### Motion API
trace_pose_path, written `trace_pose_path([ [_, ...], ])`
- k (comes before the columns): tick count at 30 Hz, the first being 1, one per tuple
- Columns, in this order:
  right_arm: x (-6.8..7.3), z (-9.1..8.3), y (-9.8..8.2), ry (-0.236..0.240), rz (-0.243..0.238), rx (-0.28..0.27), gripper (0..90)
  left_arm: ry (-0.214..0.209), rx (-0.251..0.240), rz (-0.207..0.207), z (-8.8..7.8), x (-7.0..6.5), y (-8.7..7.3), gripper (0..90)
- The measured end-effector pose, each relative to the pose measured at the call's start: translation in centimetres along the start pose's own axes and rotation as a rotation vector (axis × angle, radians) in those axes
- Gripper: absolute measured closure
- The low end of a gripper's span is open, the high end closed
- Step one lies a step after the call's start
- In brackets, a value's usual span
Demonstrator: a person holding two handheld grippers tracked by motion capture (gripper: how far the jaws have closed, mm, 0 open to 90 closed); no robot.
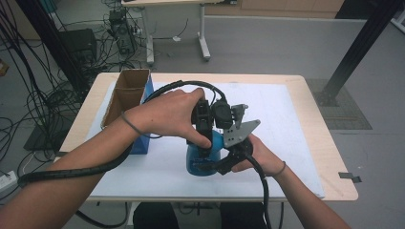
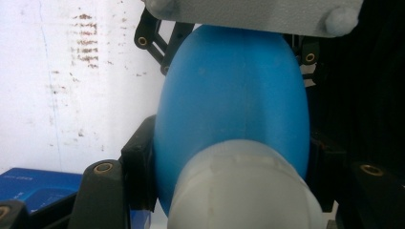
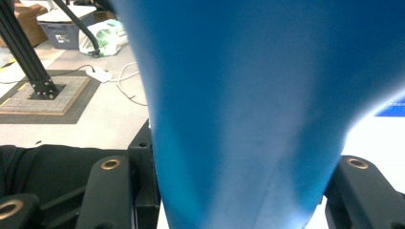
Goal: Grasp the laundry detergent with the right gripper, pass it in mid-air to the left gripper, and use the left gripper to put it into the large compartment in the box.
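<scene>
A blue bottle with a white cap stands near the front middle of the white mat. My left gripper comes down on it from above and is shut on it, with a black jaw pressed to each side of the blue body just past the cap. From the right, my right gripper is also shut on the bottle. Its jaws squeeze the narrower part on both sides. Its grey plate shows at the far end of the bottle.
An open cardboard box with a blue side stands at the left of the mat. Cables trail from both grippers. Beyond the table are a black frame post, floor cables and another table's legs.
</scene>
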State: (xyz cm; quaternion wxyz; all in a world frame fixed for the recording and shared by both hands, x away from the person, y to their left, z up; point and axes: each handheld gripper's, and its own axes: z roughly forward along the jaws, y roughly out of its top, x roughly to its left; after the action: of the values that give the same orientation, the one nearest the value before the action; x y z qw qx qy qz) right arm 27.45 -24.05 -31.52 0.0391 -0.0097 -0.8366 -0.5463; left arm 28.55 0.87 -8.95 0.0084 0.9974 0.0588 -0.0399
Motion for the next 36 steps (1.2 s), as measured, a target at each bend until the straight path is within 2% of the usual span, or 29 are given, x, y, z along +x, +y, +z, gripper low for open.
trace_pose_path([
  [11,0.2,0.0,-0.5,-0.018,0.016,-0.044,38.7,0.020,-0.010,-0.017,-0.5,-0.2,-0.3,37.7],
  [13,0.3,0.0,-0.4,-0.024,0.001,-0.048,35.4,0.022,0.000,-0.023,-0.5,-0.2,-0.1,37.7],
  [17,0.7,0.1,-0.3,-0.041,0.013,-0.051,26.8,0.033,0.008,-0.017,-0.3,-0.5,0.1,37.7],
  [20,0.8,0.0,-0.4,-0.043,0.020,-0.054,24.9,0.031,0.013,-0.021,-0.4,-0.6,0.2,37.7],
  [24,1.2,0.0,-0.5,-0.067,0.030,-0.058,17.9,0.027,0.015,-0.027,-0.5,-0.6,0.2,37.7],
  [27,1.6,-0.2,-0.7,-0.089,0.044,-0.064,9.5,0.022,0.018,-0.034,-0.5,-0.5,0.3,37.7],
  [31,1.9,-0.3,-0.8,-0.105,0.053,-0.070,5.6,0.030,0.013,-0.027,-0.6,-0.6,0.3,37.7],
  [36,2.0,-0.5,-0.8,-0.122,0.061,-0.071,3.8,0.022,0.011,-0.036,-0.7,-0.5,0.3,37.7],
])
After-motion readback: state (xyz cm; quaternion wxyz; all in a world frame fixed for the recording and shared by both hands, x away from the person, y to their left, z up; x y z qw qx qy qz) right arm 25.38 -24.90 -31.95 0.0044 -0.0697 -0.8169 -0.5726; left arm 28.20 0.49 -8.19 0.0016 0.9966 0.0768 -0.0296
